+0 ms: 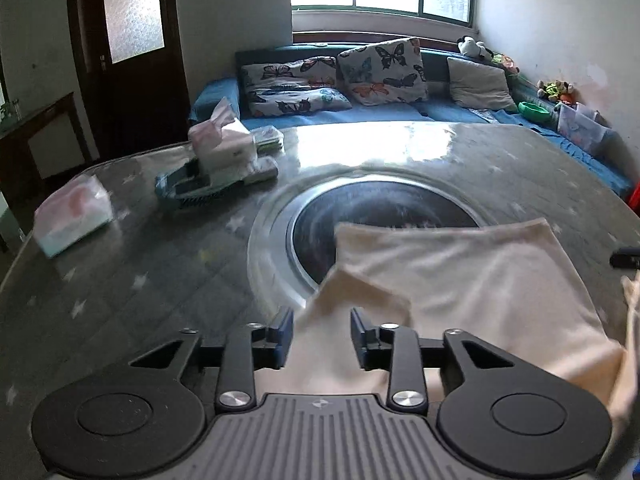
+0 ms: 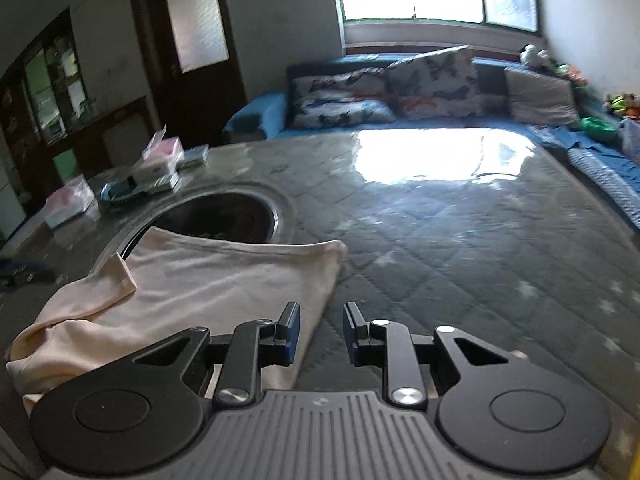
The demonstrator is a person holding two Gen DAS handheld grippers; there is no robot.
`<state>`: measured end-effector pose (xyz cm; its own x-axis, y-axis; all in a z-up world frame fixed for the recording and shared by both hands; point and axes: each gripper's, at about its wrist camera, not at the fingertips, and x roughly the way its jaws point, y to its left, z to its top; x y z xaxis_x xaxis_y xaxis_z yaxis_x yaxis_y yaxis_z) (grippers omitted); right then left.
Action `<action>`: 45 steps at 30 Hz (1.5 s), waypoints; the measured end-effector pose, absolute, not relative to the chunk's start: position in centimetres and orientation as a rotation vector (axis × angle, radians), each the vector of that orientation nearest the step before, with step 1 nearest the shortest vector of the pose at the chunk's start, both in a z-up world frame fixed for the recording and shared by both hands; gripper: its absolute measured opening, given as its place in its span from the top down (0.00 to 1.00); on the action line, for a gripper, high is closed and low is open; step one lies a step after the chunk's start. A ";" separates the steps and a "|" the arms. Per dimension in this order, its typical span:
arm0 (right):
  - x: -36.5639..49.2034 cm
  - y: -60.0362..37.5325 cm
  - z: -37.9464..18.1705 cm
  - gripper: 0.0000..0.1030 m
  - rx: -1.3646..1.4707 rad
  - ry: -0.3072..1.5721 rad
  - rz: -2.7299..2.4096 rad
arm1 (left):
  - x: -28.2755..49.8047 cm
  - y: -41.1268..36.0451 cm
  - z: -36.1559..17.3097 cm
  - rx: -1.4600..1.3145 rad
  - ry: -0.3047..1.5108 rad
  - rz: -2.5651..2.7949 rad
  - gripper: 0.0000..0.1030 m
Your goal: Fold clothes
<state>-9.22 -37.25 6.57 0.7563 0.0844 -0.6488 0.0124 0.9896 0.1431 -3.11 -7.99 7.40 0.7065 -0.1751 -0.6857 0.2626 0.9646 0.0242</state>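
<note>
Table [image 2: 460, 240]: large, with a grey quilted star-pattern cover under a shiny clear sheet; it serves as the folding surface, and a round dark recess [image 2: 224, 216] sits in its middle.
Garment [image 2: 192, 284]: cream-coloured piece of clothing, lying flat on the near part of the table and partly over the edge of the recess. It looks already folded at least one time, with a sleeve-like flap turned onto its left part, probably to make a compact rectangle.
Tissue packs [image 1: 72, 216]: pushed with a brush and small boxes to the far left side, well apart from the garment, so the working area is not disturbed.
Left gripper [image 1: 322, 336]: jaws partly open, with the cream cloth between them; the pads do not seem to press on it, so the corner appears released.
Right gripper [image 2: 322, 330]: jaws open a little, holding nothing; its left finger is over the right edge of the garment, the other over the bare table cover.
Step judged: both tools seem to have let go after a fold; a further fold is possibly next.
</note>
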 end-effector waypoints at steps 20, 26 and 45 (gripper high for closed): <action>0.8 -37.4 2.3 0.76 0.133 0.865 0.093 | 8.3 -12.0 1.8 0.217 0.825 -0.288 0.74; 2.3 -36.6 2.8 0.94 0.083 0.860 0.118 | 8.3 -12.7 2.1 0.264 0.758 -0.295 0.98; 6.8 -32.5 5.3 0.88 -0.057 0.786 0.220 | 10.4 -11.2 3.6 0.258 0.735 -0.194 0.94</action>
<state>6.80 -32.47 5.31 0.6850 0.1749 -0.7072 -0.2176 0.9756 0.0305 10.40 -11.23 3.61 0.7266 -0.0837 -0.6819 0.2633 0.9507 0.1638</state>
